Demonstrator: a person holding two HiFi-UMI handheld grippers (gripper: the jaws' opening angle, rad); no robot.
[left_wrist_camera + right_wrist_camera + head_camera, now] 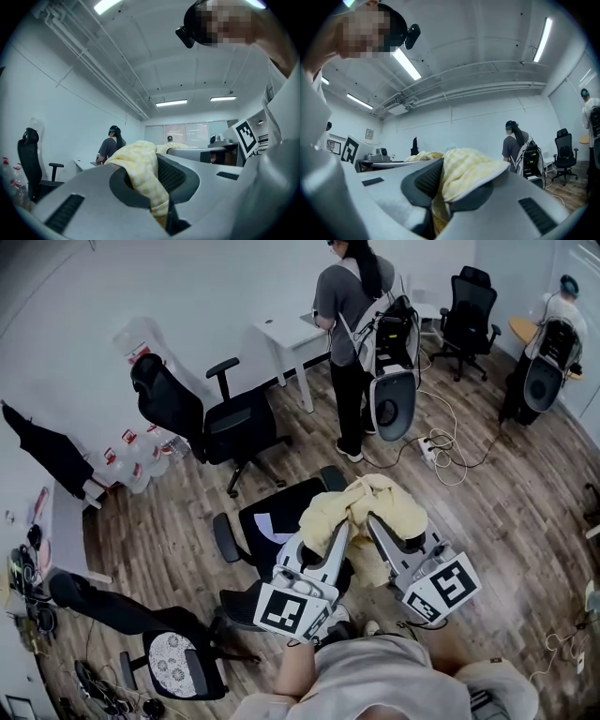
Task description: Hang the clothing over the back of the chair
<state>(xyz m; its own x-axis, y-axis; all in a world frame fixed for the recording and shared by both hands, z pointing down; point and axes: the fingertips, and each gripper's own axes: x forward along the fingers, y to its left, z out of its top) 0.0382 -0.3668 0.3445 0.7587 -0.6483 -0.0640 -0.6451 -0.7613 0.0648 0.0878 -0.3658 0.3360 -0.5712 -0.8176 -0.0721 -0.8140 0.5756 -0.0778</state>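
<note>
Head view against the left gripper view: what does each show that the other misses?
Only the head view: the black office chair below the yellow checked garment, and the wood floor. Only the left gripper view: the ceiling lights, and close up, the left gripper pinching that garment. Both: the garment, the right gripper, and the person standing at the white desk.

Yellow checks over black
We see pale yellow clothing (375, 504) with a fine white check, a black chair (295, 501), and a brown wood-plank floor (497, 521).
</note>
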